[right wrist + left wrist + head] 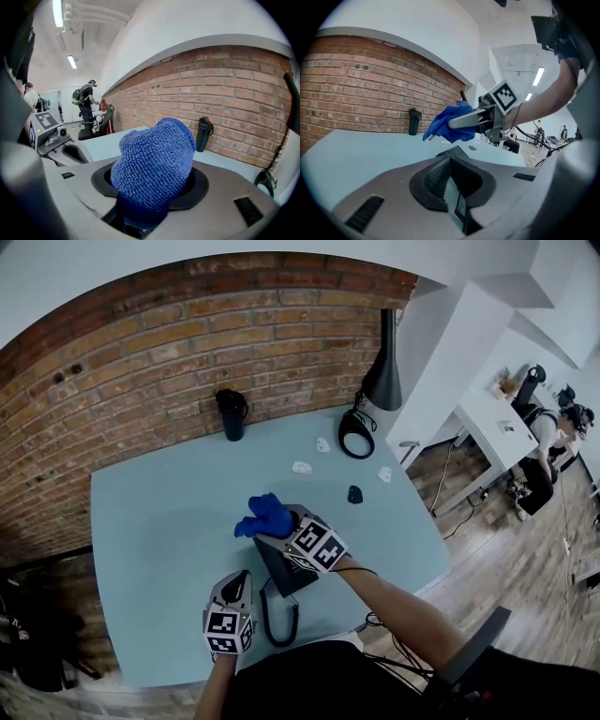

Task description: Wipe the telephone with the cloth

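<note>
while the right gripper (278, 525) hung over the far end of the telephone (284, 570), its jaws were clenched on the blue cloth (259, 519), which bulged out past them in a loose wad (the right gripper view showed little else but that wad). the telephone lay on the pale blue table (159, 521) near the person's edge, a dark set whose coiled cord (281, 620) looped toward the person. the left gripper (239, 580) sat just beside the phone's left side, low over the table. its jaws were drawn together on nothing, with only a thin sliver of table showing between them. whether the cloth was touching the phone i could not tell; from the left gripper view it seemed to be just above it.

the step in hand looked like the start of a wiping pass. to do it well, the wad should come down flat on the phone's top face, so that cloth and not jaw meets the plastic, then sweep along its length with light pressure. the set looked light and might slide, so the left gripper could steady its near edge. the cord was worth avoiding. the black tumbler (232, 414) and the lamp (382, 357) stood well apart from the work.
</note>
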A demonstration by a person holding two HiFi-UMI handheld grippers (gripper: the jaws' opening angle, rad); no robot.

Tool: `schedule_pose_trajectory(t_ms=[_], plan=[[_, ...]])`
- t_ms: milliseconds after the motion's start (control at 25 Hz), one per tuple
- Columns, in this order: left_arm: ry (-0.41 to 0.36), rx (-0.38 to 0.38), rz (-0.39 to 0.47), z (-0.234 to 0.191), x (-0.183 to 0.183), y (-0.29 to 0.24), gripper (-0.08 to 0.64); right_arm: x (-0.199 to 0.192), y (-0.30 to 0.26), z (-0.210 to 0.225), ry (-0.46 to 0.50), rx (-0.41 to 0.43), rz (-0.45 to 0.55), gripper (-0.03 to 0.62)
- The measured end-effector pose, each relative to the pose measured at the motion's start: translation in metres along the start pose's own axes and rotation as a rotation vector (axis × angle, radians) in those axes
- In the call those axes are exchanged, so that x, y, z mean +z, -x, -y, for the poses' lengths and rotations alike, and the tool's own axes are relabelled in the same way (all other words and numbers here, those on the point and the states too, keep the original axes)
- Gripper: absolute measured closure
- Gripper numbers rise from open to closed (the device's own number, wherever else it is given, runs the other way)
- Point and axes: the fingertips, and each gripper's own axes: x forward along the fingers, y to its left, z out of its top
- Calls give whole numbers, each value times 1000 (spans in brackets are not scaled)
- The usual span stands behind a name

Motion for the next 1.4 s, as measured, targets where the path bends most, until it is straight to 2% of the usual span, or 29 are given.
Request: schedule_pose_trajectory(t_ms=[120,240,280,360,560,720,960,1400], plan=[[31,26,5,-9,2,5,540,-1,-24,2,2,-10,-46,354],[77,49,9,-20,4,8,541,-54,-44,-5,13,-26,-201,357],[85,54,8,-23,5,9,541,-71,-46,-7,18,-43,-226,359],[89,58,-2,-25,3,9,541,-81,-46,-10,30,-72,-202,364],[96,35,-42,-19,-10,-1,541,-83,-45,-13,40,-43,-227,365],[74,4,-55,-14,-8,-4,540,-79,-46,-12,-34,-60,-144,365],[78,-9,-69,-9,-13,-4,541,-77,-37,-11,-136,-15,-80,367],[74,-12,-70,-8,-16,-6,541,-101,-26,-37,-8,-59,-156,368]])
